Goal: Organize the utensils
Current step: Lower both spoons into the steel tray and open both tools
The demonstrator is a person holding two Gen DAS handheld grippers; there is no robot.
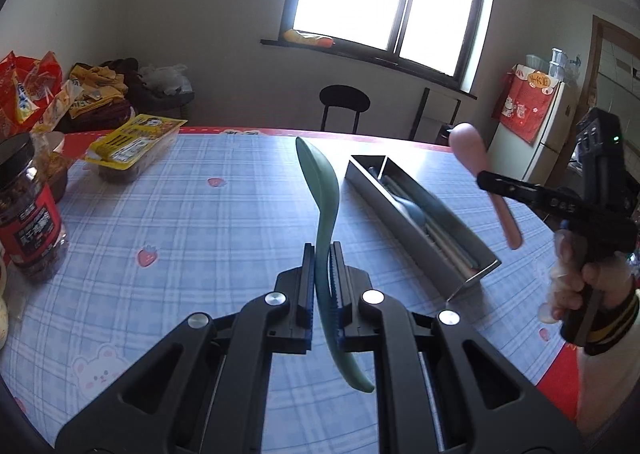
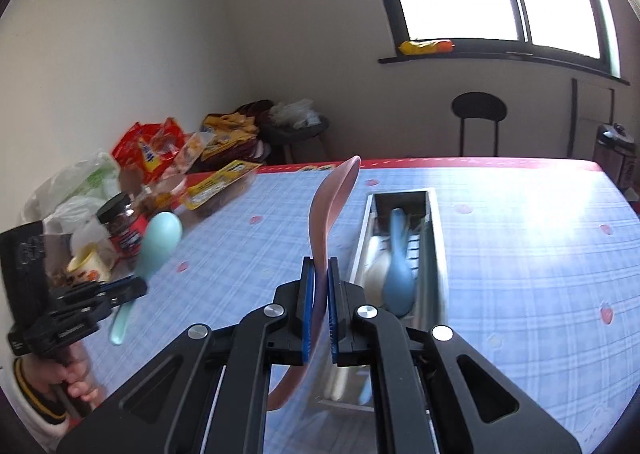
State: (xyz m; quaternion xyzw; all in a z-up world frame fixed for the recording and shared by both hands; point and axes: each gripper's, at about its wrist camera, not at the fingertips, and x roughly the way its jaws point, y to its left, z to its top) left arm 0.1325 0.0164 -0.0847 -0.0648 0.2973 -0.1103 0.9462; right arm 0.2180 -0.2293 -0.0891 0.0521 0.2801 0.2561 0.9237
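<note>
- Left claw [image 1: 323, 286]: clamped on the stem of a green spoon [image 1: 320, 190]; the bowl stands up and away from the camera, the handle end hangs below the pads, and the whole spoon is clear of the desk [image 1: 200, 214].
- Right claw [image 2: 320, 294]: clamped on the stem of a pink spoon [image 2: 332, 194] in the same manner, bowl uppermost, handle end trailing beneath, lifted off the cloth.
- Each claw appears in the other's view, held by a hand [image 1: 576, 286] in a striped cuff.
- Metal tray [image 1: 404, 230]: a long, narrow steel box lying on the checked cloth toward the desk's far edge, between the two claws and just ahead of the right one. It already holds a blue spoon [image 2: 398, 266] and a pale utensil beside it; further contents are too blurred to name.
- Desk's left edge: a dark-lidded jar [image 1: 30, 210], a yellow-labelled food pack [image 1: 132, 146] and snack bags, all well apart from the tray.
- Step in hand, as judged: both spoons picked up and carried, not yet deposited.
- Next move, as judged: bring each spoon over the tray, turn it lengthwise to the box, lower it among the others, then part the pads, one claw at a time to avoid a clash.
</note>
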